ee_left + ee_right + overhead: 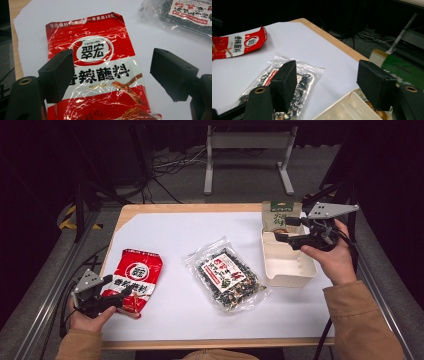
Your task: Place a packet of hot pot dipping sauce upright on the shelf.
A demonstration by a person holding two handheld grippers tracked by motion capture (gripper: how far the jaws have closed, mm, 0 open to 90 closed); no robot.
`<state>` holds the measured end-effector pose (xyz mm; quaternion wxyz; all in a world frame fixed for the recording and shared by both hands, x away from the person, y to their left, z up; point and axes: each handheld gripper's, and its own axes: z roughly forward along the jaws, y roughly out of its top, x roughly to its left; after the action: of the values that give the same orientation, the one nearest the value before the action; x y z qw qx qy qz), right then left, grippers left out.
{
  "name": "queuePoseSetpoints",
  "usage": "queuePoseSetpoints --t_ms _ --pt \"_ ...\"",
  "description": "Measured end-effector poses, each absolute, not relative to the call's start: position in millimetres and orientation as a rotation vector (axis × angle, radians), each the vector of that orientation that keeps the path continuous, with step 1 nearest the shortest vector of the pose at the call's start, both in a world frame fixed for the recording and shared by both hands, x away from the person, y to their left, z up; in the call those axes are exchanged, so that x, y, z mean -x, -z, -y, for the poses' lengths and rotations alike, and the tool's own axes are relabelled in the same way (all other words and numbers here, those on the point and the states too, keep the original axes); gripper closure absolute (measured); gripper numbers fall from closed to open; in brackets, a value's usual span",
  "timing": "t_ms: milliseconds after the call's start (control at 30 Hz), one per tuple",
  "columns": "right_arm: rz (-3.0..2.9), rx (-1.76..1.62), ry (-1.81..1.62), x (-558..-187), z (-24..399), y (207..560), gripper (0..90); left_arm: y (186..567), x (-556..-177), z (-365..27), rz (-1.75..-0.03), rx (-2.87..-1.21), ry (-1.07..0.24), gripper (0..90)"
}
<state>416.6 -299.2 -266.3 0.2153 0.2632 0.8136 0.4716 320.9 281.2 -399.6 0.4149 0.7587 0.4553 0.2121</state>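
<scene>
Left gripper (pixel 112 75) fingers apart, straddling red sachet (pixel 100 75); right gripper (pixel 332 85) fingers also apart. Sachet looks light, crinkly, slippery: best pinched at an edge.

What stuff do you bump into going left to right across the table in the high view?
Left gripper → red packet → clear seaweed bag → white tray → right gripper.

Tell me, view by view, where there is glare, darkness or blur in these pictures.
High view: white sheet brightly lit, floor and background dark, picture soft. Left gripper view: glare streaks on the crinkled red packet; near fingers slightly soft. Right gripper view: background nearly black, clear seaweed bag glints, close fingers blurred.
</scene>
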Motion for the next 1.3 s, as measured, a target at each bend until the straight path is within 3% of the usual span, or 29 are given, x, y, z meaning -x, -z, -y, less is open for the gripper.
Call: queuePoseSetpoints --t_ms 600,700,1067,1300 --pt "-2.316 -0.667 -1.364 -386 271 292 32.5 400 -327 -287 -1.178 -1.931 -0.480 18.3" --pt "-2.344 -0.666 -1.366 -383 269 294 43.0 402 -330 -292 -1.216 -1.907 -0.473 18.6" --pt "-2.372 -0.660 -1.354 -380 261 301 37.6 416 -343 -314 -1.365 -1.909 -0.505 20.5" --pt "-2.396 -0.650 -1.324 -381 253 307 36.4 427 -351 -319 -1.454 -1.935 -0.442 22.3"
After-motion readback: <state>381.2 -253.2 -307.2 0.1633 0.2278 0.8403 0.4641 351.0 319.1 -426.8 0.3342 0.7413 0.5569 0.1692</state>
